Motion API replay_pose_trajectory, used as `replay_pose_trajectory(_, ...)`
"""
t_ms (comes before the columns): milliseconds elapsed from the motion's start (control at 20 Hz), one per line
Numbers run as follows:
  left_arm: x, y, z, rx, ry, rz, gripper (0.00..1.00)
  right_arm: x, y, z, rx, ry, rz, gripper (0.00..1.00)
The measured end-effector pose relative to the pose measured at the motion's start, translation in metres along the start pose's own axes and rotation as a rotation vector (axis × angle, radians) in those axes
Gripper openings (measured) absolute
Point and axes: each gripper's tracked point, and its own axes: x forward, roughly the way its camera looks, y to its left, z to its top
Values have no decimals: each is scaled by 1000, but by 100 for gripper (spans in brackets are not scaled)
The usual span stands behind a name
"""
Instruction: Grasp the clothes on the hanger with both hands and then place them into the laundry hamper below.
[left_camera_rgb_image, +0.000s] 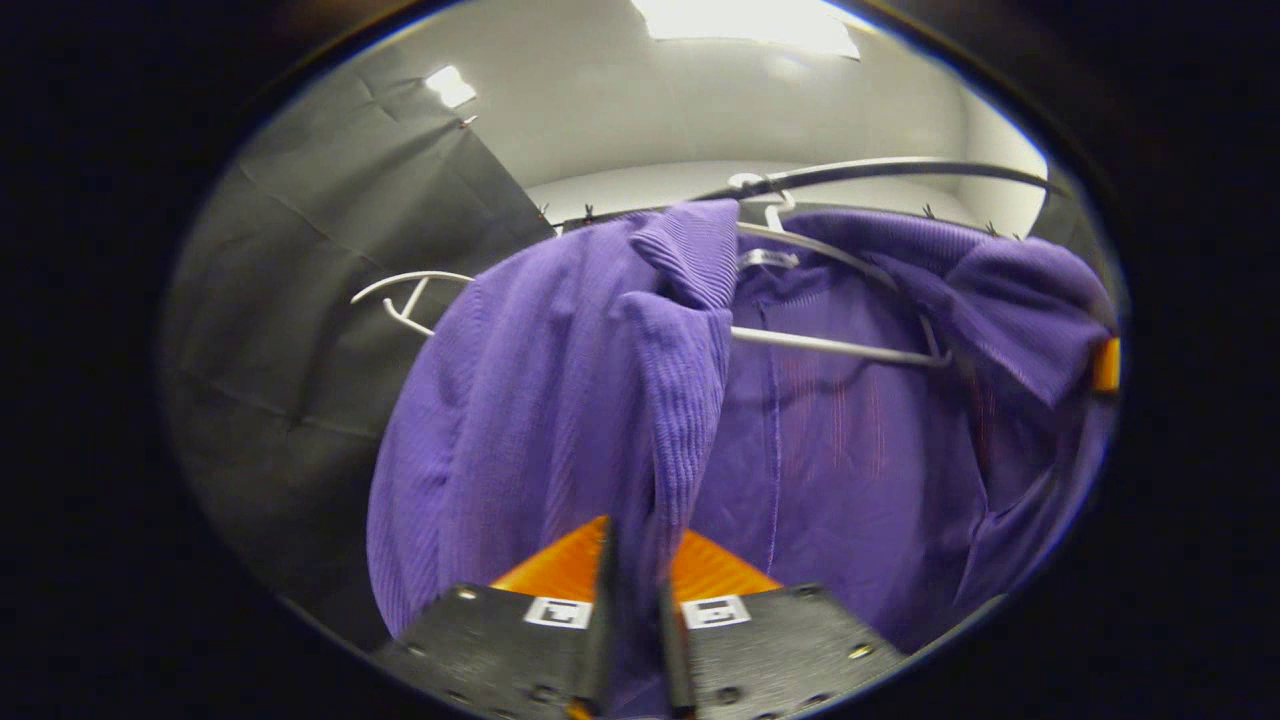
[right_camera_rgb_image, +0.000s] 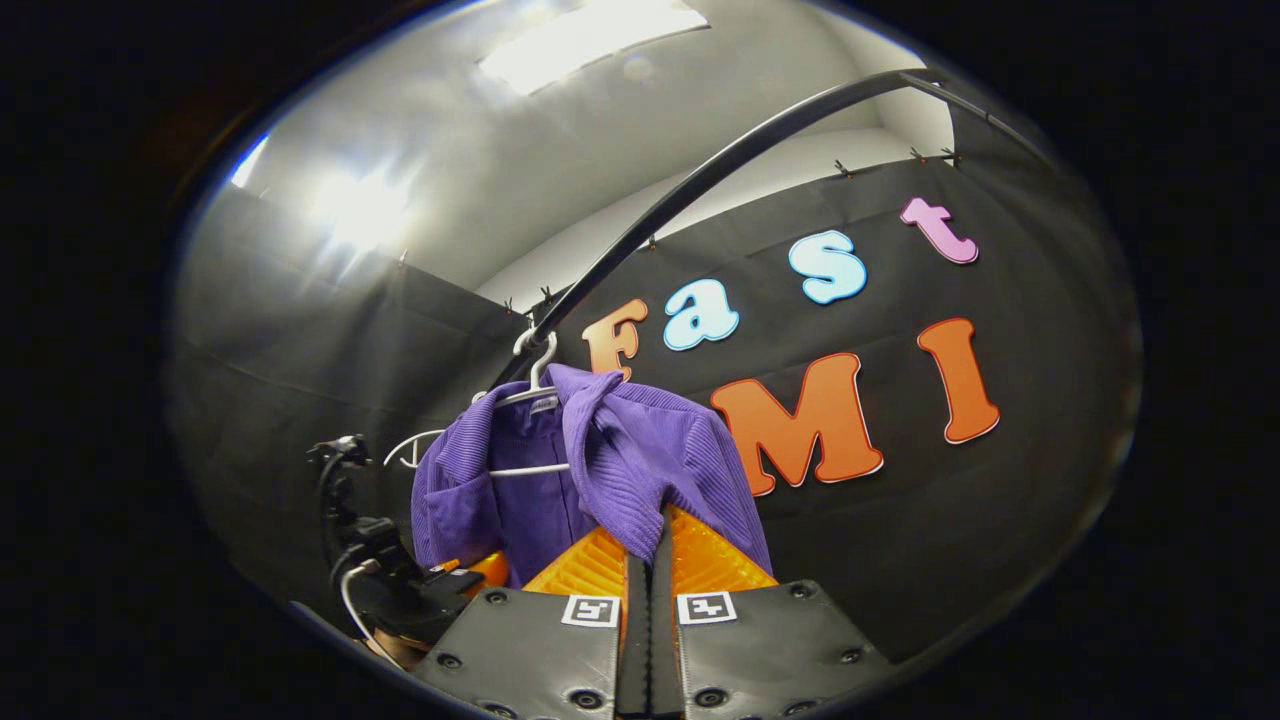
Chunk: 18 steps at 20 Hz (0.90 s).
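Both grippers are on the purple shirt (left_camera_rgb_image: 560, 400) now, which hangs on the white hanger (left_camera_rgb_image: 830, 345) under the dark rail (right_camera_rgb_image: 720, 170). The left gripper (left_camera_rgb_image: 640, 590) has its jaws nearly together, pinching a fold of the front edge well below the hanger. The right gripper (right_camera_rgb_image: 648, 570) looks pressed tight on cloth at the other shoulder, just below the hanger's hook. The risk, I'd say: pull straight down and the collar snags on the hanger, dragging it along the rail or off it. A thin pinch could also slip free. The hamper is somewhere below the hanger, out of sight.
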Motion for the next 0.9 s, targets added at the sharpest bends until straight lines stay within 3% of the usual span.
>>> replay_pose_trajectory(50, -9, 6, 10, 6, -7, -8, 4, 0, -1, 1, -6, -5, -7, 7)
replay_pose_trajectory(550, -16, 25, 109, 198, -121, -60, 1, 17, -8, 4, -52, -45, -50, 8)
replay_pose_trajectory(900, 17, 66, 208, 206, -208, 8, 1, 26, -22, 11, -30, -72, -85, 7)
